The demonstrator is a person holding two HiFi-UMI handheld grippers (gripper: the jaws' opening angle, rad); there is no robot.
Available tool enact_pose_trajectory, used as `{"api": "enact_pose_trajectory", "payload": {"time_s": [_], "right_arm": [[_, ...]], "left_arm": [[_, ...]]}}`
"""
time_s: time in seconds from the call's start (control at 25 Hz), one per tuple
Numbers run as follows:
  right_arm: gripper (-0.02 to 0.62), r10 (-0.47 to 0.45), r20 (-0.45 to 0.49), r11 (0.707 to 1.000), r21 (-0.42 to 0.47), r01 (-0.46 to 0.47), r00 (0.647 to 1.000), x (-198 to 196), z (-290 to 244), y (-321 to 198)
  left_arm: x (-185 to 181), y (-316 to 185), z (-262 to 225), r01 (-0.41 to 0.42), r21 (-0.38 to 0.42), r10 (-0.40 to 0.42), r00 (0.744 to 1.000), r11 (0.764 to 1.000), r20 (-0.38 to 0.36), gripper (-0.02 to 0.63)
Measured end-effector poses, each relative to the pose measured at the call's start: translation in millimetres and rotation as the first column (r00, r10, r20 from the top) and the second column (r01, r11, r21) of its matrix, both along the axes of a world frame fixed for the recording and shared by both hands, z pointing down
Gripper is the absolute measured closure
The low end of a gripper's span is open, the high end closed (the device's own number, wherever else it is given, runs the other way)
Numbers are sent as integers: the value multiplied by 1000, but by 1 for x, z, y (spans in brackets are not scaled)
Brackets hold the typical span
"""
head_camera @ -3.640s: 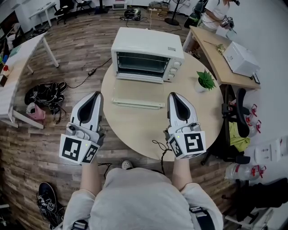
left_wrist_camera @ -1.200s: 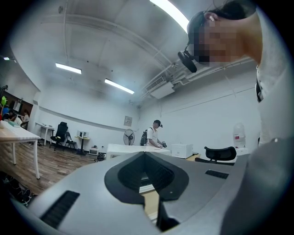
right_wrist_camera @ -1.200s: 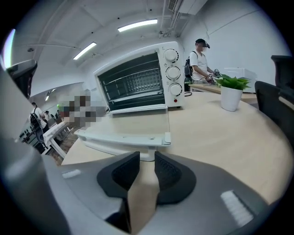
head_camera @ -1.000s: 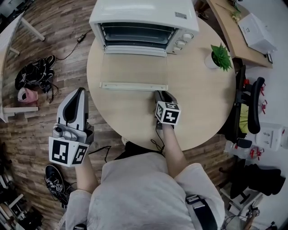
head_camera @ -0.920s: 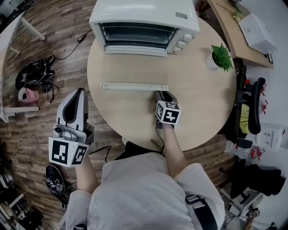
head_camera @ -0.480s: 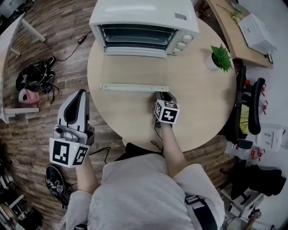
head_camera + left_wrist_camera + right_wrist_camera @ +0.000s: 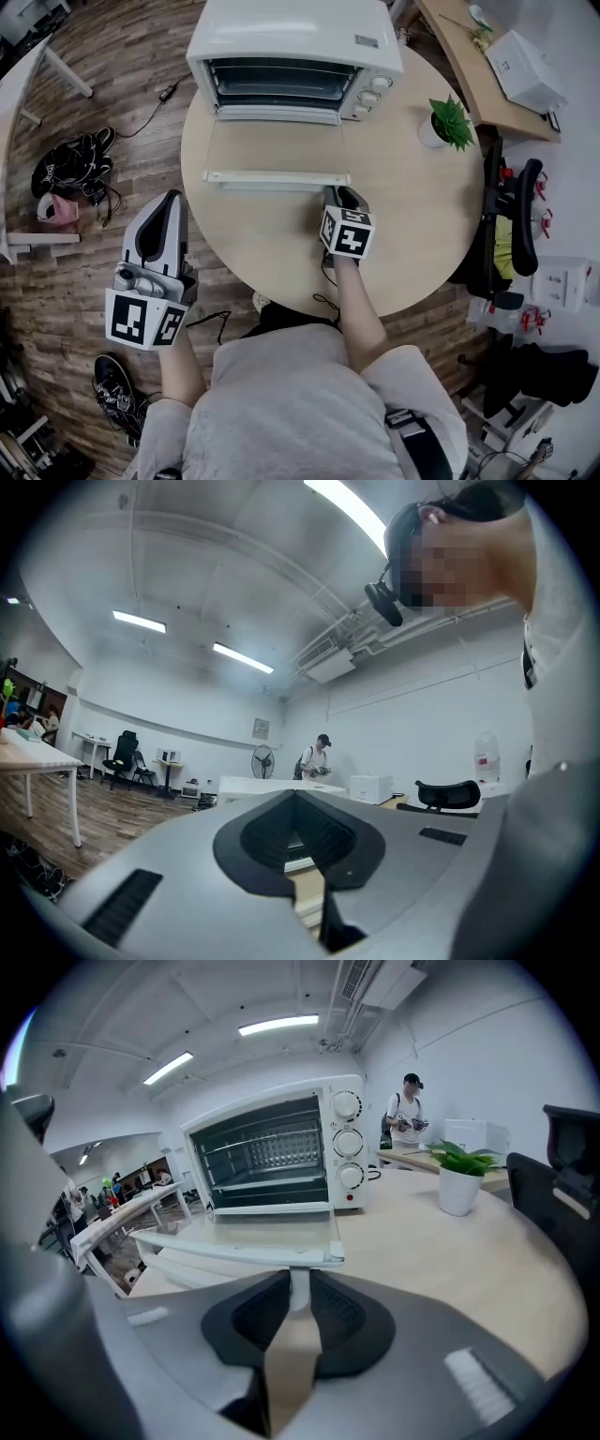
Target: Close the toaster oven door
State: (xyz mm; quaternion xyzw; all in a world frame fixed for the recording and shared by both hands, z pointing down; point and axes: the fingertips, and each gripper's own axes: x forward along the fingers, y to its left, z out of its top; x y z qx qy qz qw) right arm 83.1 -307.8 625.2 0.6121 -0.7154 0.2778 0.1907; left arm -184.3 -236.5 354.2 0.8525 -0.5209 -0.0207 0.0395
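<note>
The white toaster oven [image 7: 295,47] stands at the round table's far side. Its glass door [image 7: 277,145] lies open and flat toward me. My right gripper [image 7: 342,195] is at the right end of the white door handle [image 7: 277,178]. Its jaws have just been closing, and in the right gripper view [image 7: 298,1302] the pads press on a white post of the handle [image 7: 244,1258]. The door [image 7: 253,1237] sits a little above the tabletop there. My left gripper [image 7: 167,199] hangs off the table's left edge, holding nothing, with a narrow slit between its jaws [image 7: 298,803].
A potted plant [image 7: 448,122] stands on the table [image 7: 412,216] right of the oven. An office chair [image 7: 520,216] is close to the table's right side. A wooden desk [image 7: 497,94] with a white box is at the far right. Shoes [image 7: 70,178] lie on the floor at left.
Since the earliest frame my right gripper has gone forward to the right end of the door handle, where it has stayed over the last second. My left gripper has hardly moved.
</note>
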Motion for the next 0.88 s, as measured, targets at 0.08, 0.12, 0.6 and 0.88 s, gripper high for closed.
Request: {"api": "enact_pose_trajectory", "payload": {"time_s": [0.08,0.12,0.6,0.88], "right_arm": [[514,-2,-7,1000,9,2,1000,0,-8,-2],[514,-4,-10,1000,10,4,1000,0,-11,-3],[513,-31,-32,997,76,33,999,0,-61,-21],[511,-44,-45,992,112,49,998,1,-85,-35]], "left_arm": [[-1,2,-2,1,6,-1,1000,1000,-3,600],[-2,4,-3,1,9,-1,1000,1000,-5,600],[-6,20,-12,4,39,-3,1000,999,-23,600],[-8,26,-17,9,52,-7,1000,999,-30,600]]}}
